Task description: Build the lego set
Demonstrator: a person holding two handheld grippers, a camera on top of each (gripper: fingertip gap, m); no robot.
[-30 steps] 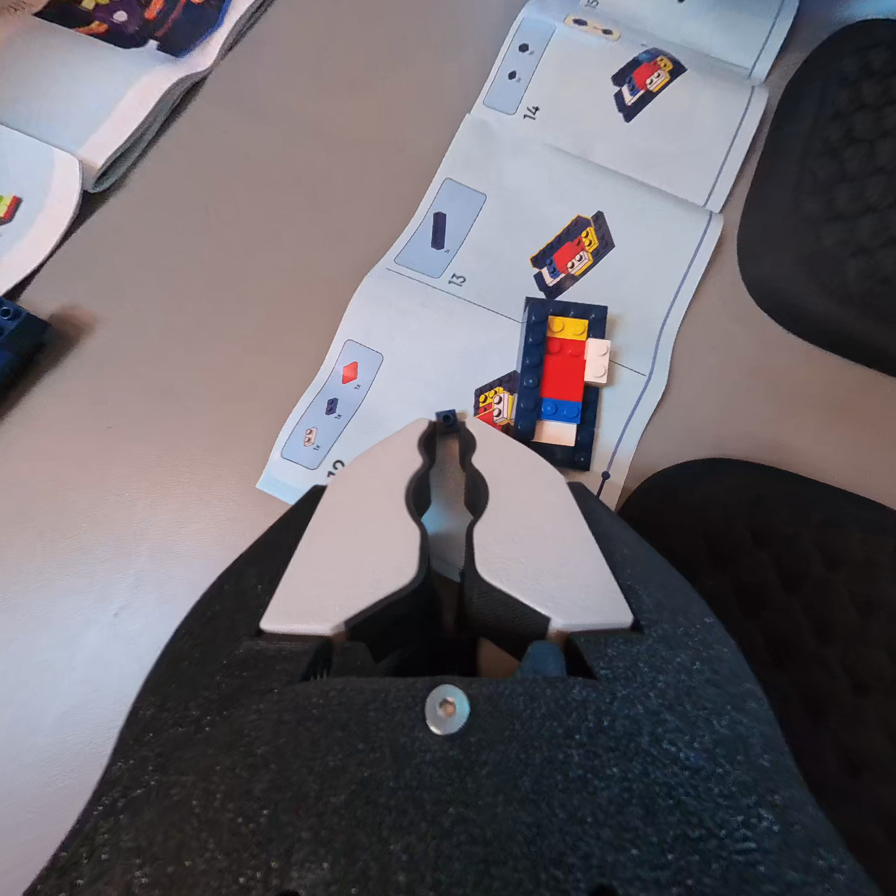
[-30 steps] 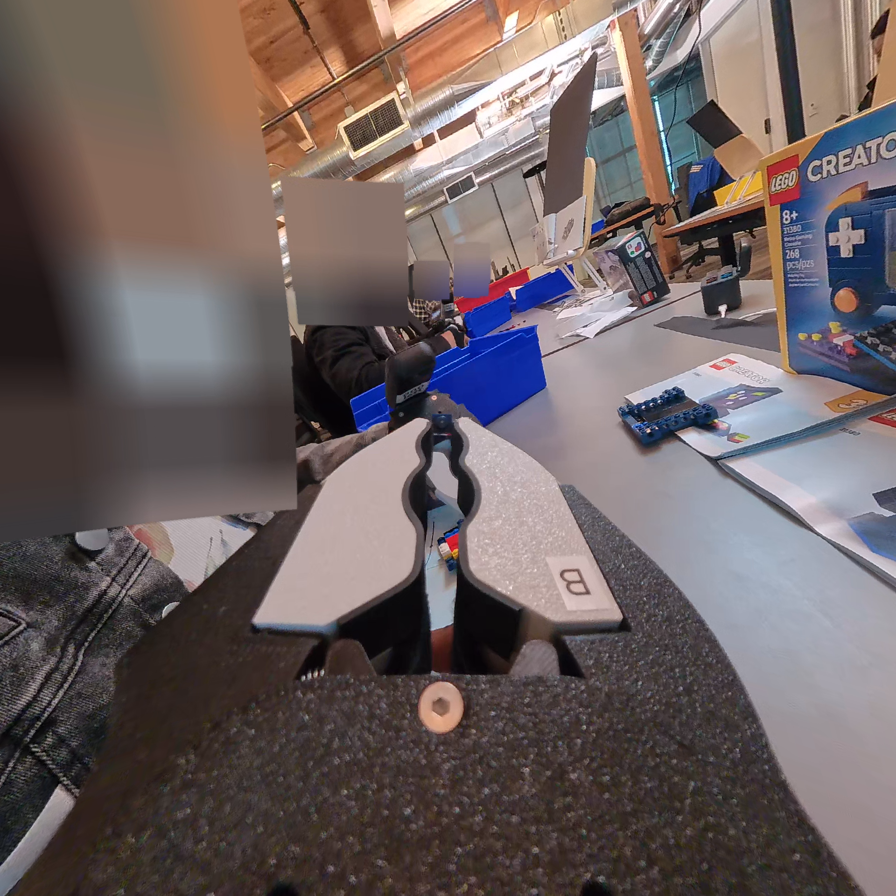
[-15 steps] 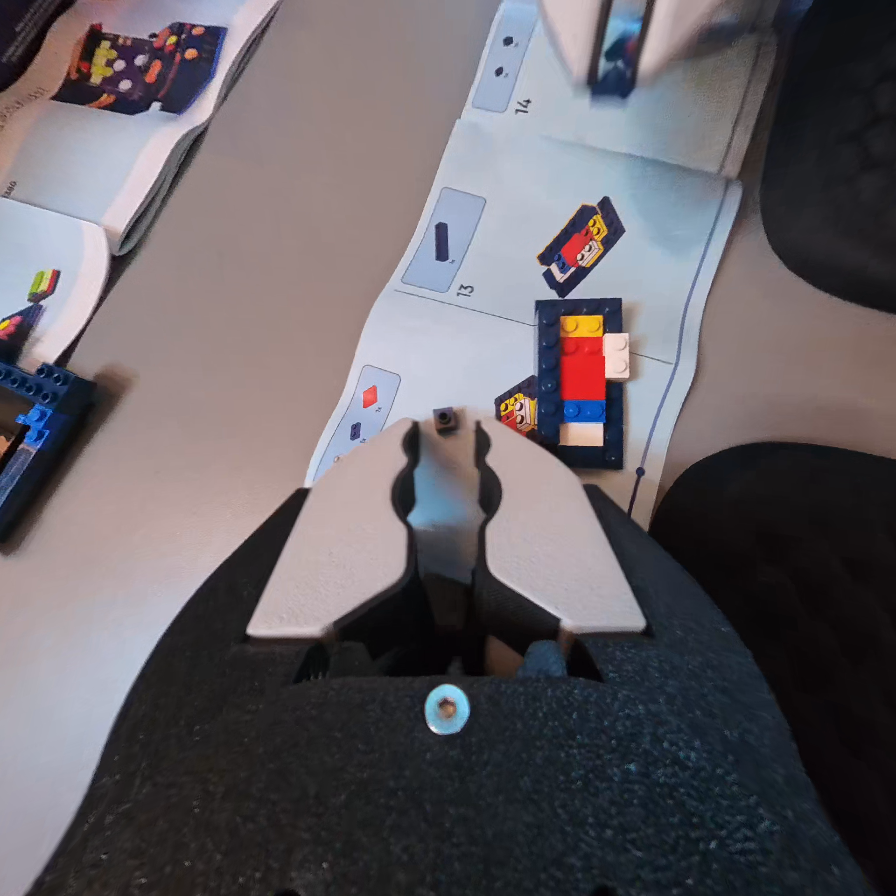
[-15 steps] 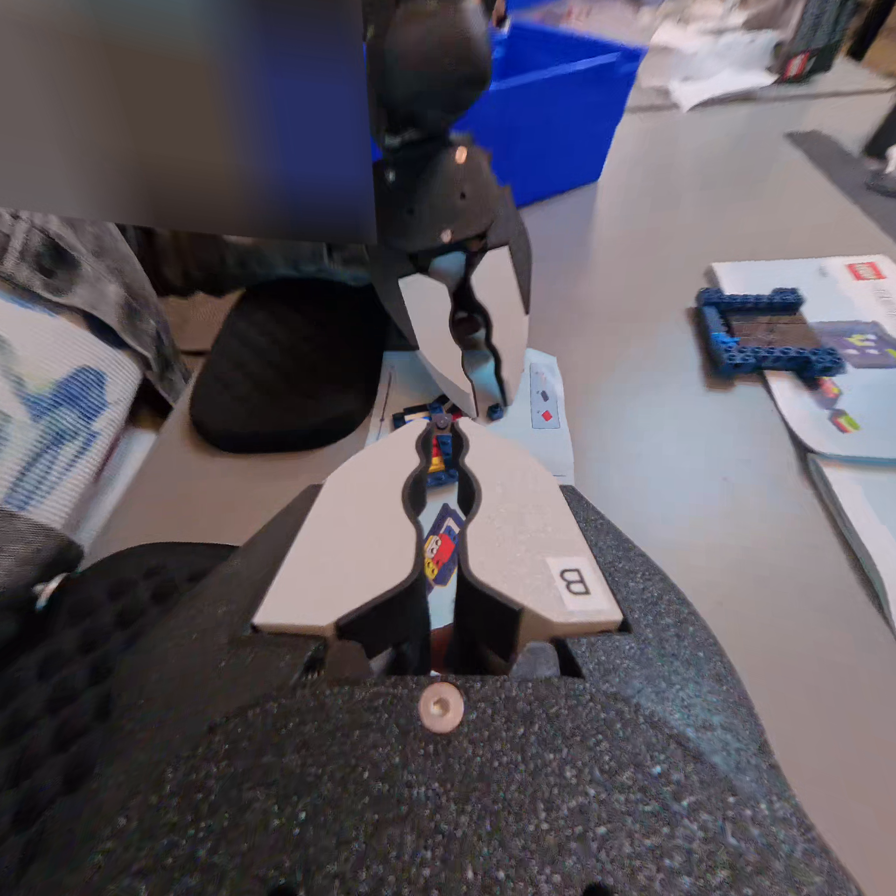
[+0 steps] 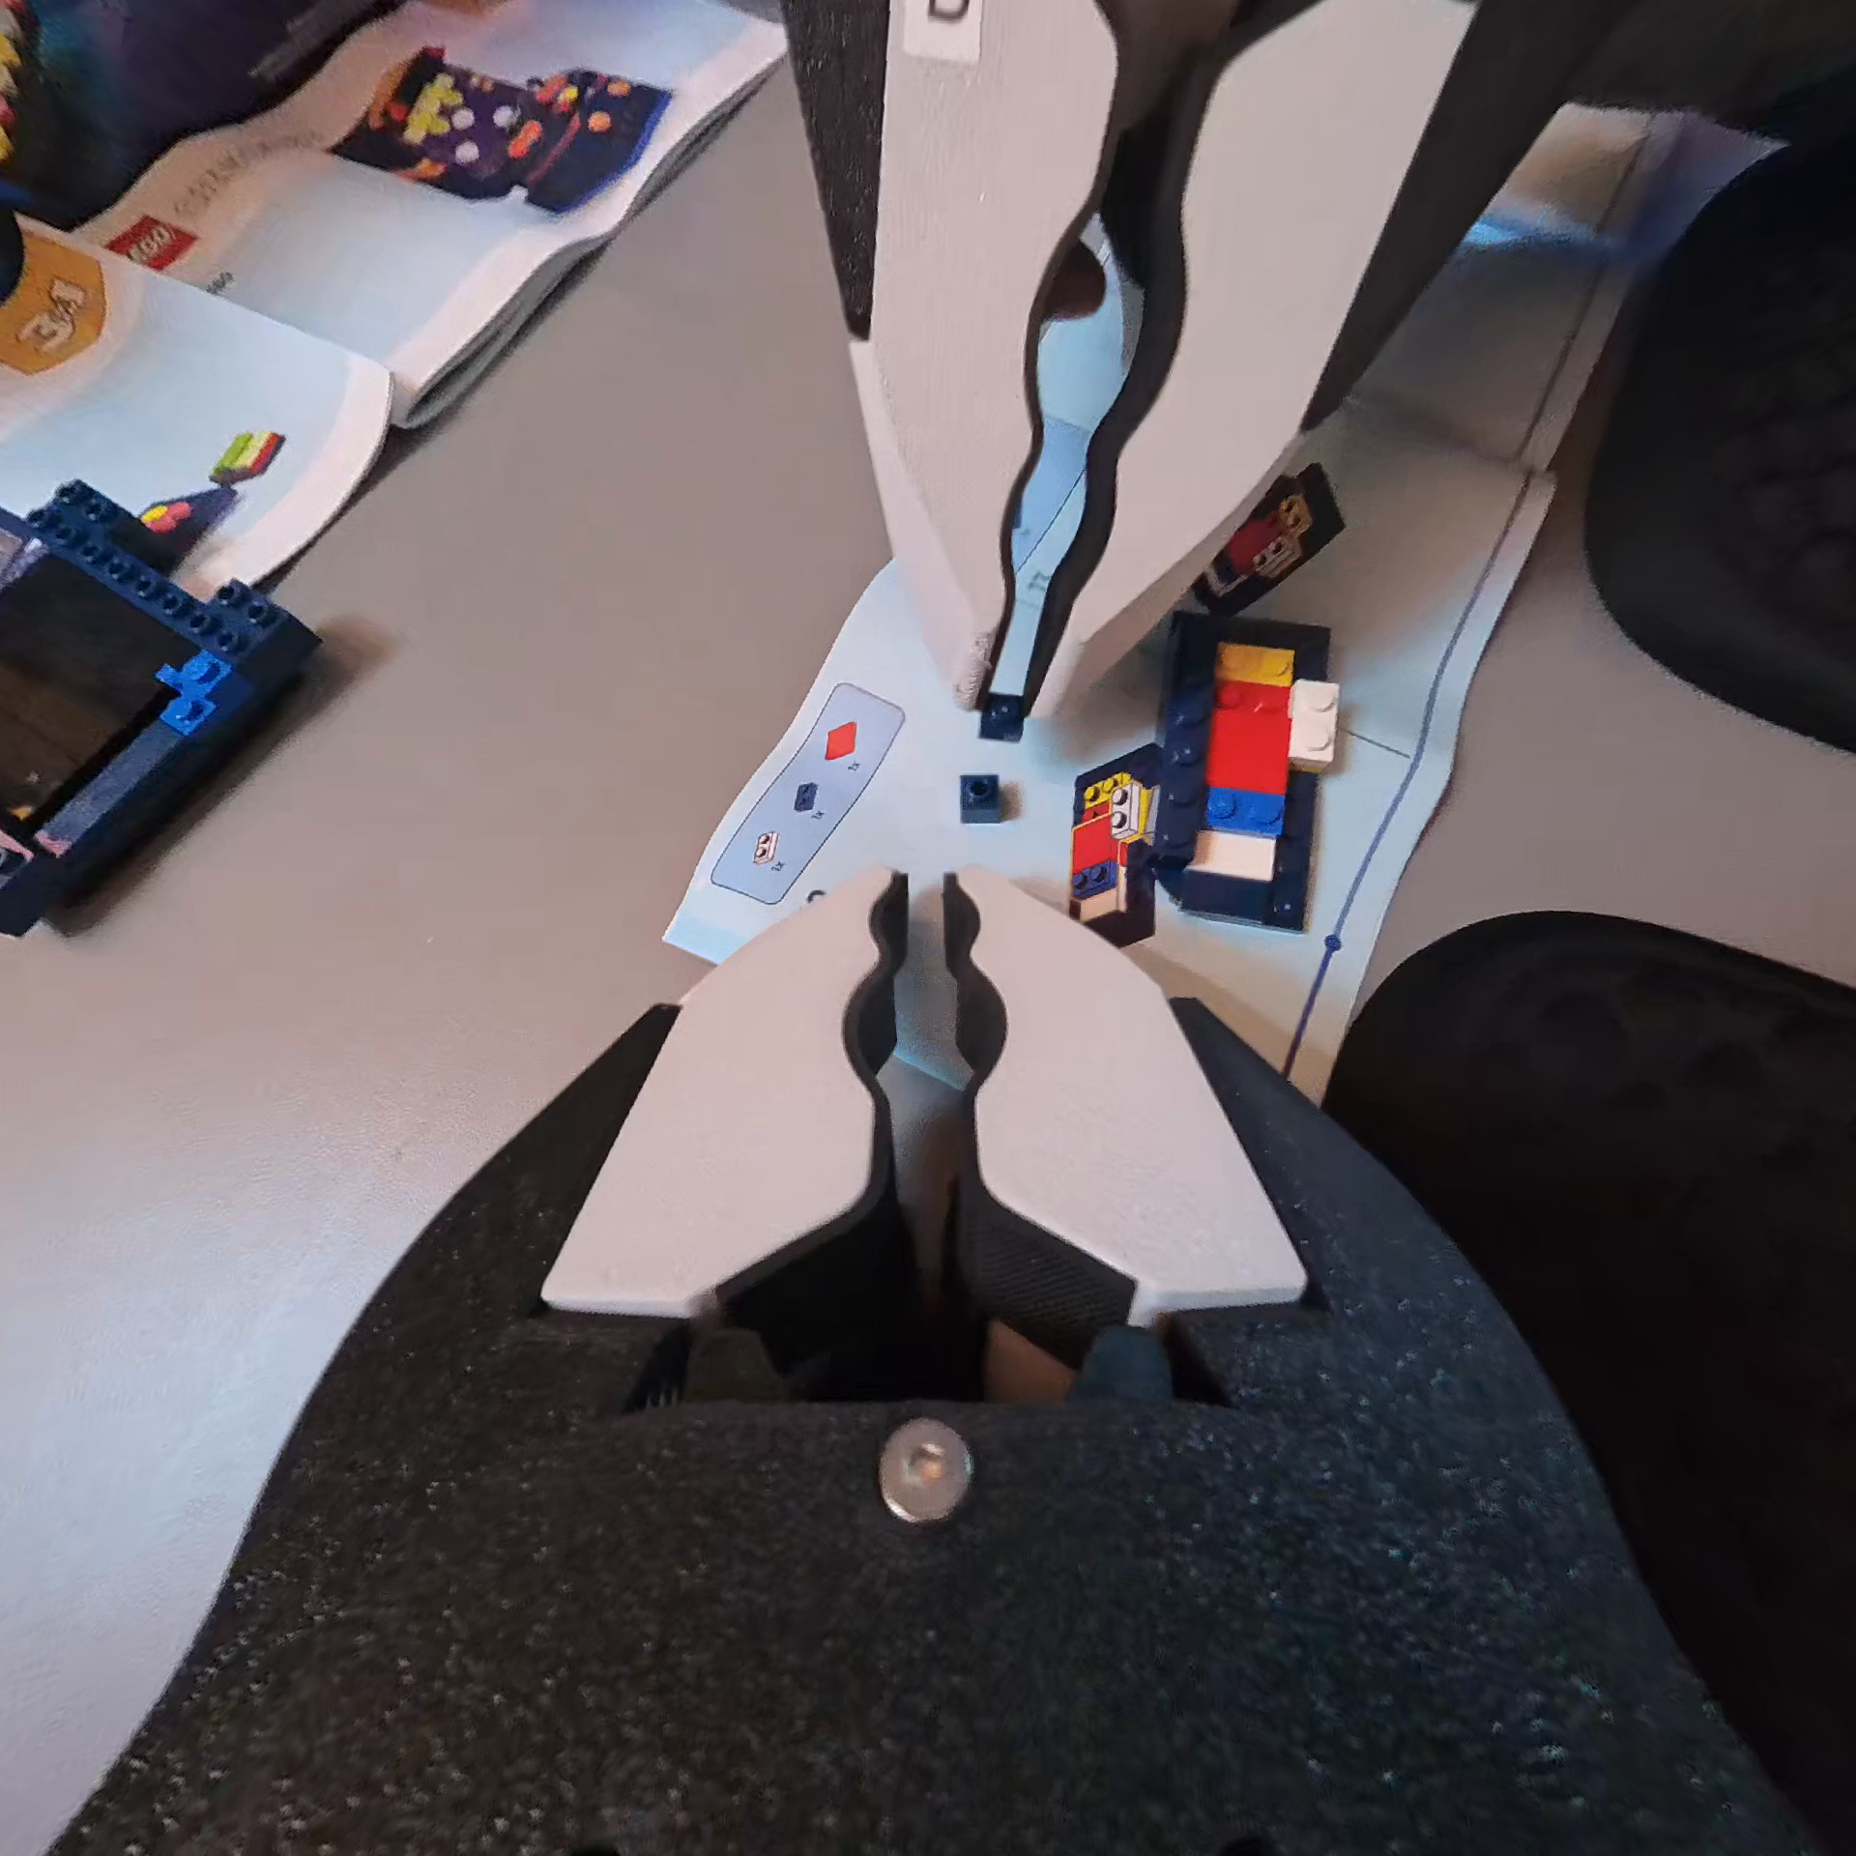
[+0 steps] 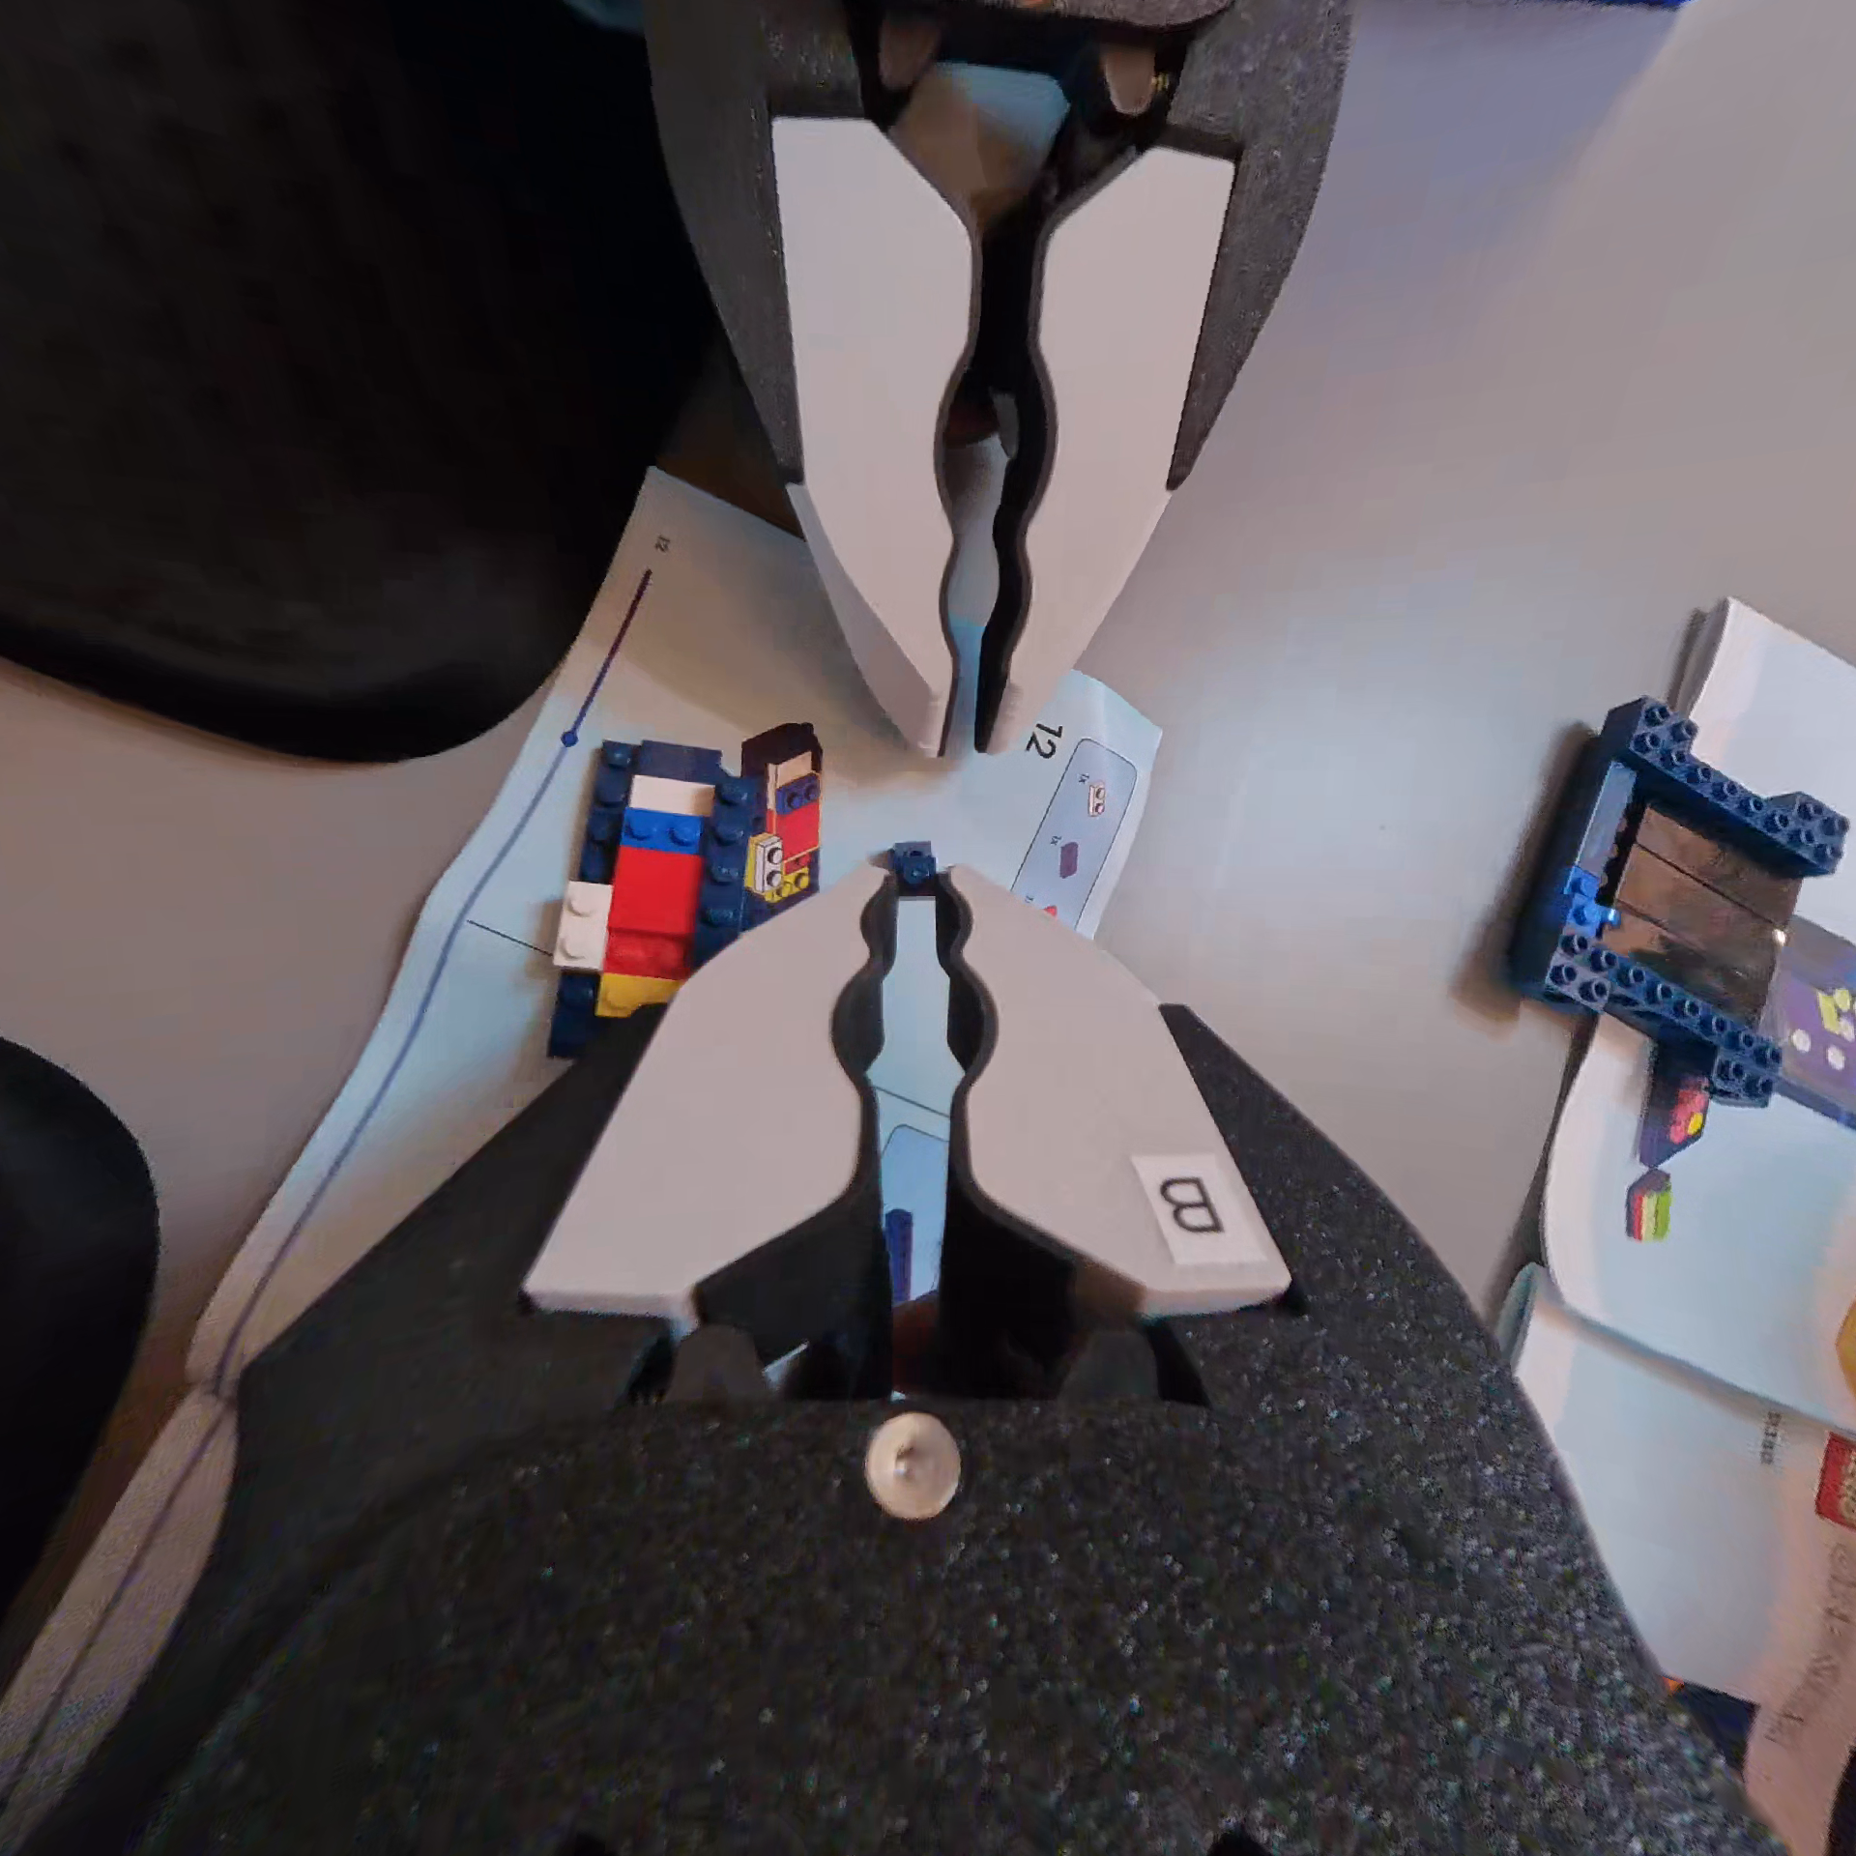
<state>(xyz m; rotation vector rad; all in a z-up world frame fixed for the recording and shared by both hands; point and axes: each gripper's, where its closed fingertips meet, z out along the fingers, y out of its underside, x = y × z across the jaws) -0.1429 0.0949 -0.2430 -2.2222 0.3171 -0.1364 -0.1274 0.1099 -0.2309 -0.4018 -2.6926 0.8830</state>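
- My right gripper (image 6: 916, 884) is pinching a small dark blue one-stud brick (image 6: 914, 872) at its very tips, both pads pressed on it, low over the open instruction booklet (image 5: 1446, 643).
- My left gripper (image 5: 925, 884) has its fingers drawn nearly together with a narrow slit between them and nothing in it; it faces the right one tip to tip across the page.
- A second small dark blue brick (image 5: 979, 798) lies loose on the booklet between the two grippers, just ahead of my left fingertips and touching neither.
- Just beside it sits a flat brick assembly (image 5: 1245, 773): a dark blue plate carrying yellow, red, blue and white pieces, lying on the same page.
- The booklet rests on a grey table (image 5: 502, 1004).
- Farther off on that table I see a dark blue frame of bricks (image 5: 131, 693) partly on another printed booklet (image 5: 301, 251).
- Black padded shapes (image 5: 1627, 1205) fill the edge near the booklet; I cannot tell what they are.
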